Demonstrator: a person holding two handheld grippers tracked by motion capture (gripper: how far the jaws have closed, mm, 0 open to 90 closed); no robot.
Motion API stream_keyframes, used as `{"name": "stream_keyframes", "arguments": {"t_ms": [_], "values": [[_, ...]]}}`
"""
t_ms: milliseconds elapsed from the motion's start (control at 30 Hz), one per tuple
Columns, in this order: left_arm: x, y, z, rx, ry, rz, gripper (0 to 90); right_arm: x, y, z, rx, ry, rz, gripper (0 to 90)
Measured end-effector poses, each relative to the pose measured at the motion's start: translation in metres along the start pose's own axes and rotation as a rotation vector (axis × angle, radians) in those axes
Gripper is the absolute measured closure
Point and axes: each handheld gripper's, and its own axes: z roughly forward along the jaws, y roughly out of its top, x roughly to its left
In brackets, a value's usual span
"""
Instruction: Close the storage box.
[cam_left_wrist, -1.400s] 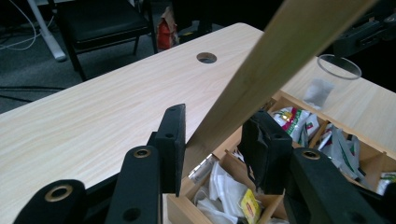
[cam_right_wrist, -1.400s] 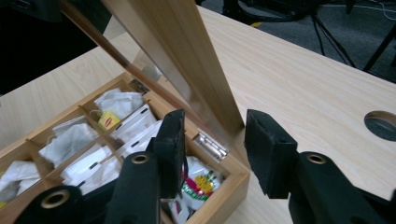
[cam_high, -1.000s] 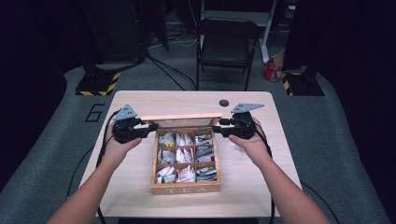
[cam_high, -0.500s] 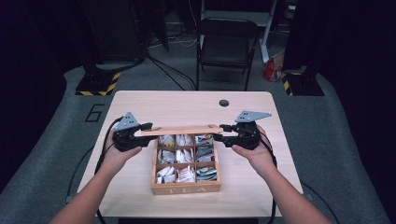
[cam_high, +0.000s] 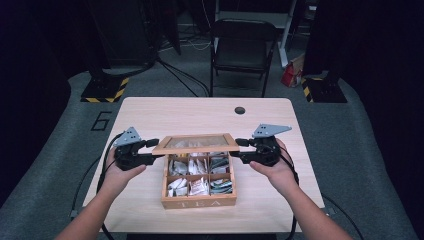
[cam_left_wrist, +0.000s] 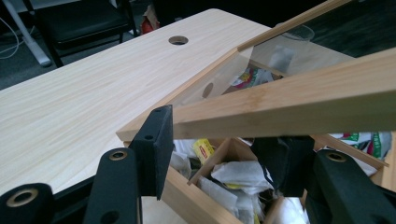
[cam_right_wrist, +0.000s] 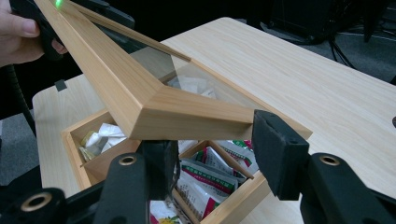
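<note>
Lowering the hinged glass-paned lid (cam_high: 196, 143) over the wooden tea box (cam_high: 199, 202) looks like the step in hand: the lid hangs tilted, front edge up, part-way down over the compartments of tea bags (cam_high: 199, 186). The left gripper (cam_high: 153, 151) brackets the lid's left frame edge; its jaws have just been opening, one pad touching the wood, no firm clamp. The right gripper (cam_high: 239, 150) straddles the right frame edge, the near pad against the wood; a real pinch cannot be told. Next move probably calls for both ends dropping evenly so the frame seats square on the box rim. The table (cam_high: 150, 112) is bare behind the box; its edges are well clear.
</note>
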Motion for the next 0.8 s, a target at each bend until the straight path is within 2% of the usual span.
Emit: {"name": "stream_keyframes", "arguments": {"t_ms": [133, 233, 333, 400, 800], "values": [[-0.006, -0.002, -0.006, 0.0, -0.005, 0.008, 48.6, 0.003, -0.006, -0.001, -0.003, 0.002, -0.002, 50.8], [-0.014, -0.004, -0.01, 0.018, -0.002, 0.041, 49.6, 0.006, -0.013, -0.001, -0.002, -0.002, -0.004, 50.8], [-0.019, -0.009, -0.012, 0.023, -0.017, 0.037, 50.6, 0.009, -0.021, -0.002, -0.009, 0.004, 0.0, 51.0], [-0.022, -0.013, -0.012, 0.022, -0.006, 0.041, 50.4, 0.011, -0.026, -0.003, -0.012, 0.007, 0.006, 51.4], [-0.032, -0.033, -0.014, 0.038, -0.008, 0.041, 51.3, 0.023, -0.051, -0.002, 0.0, -0.007, -0.014, 53.3]]}}
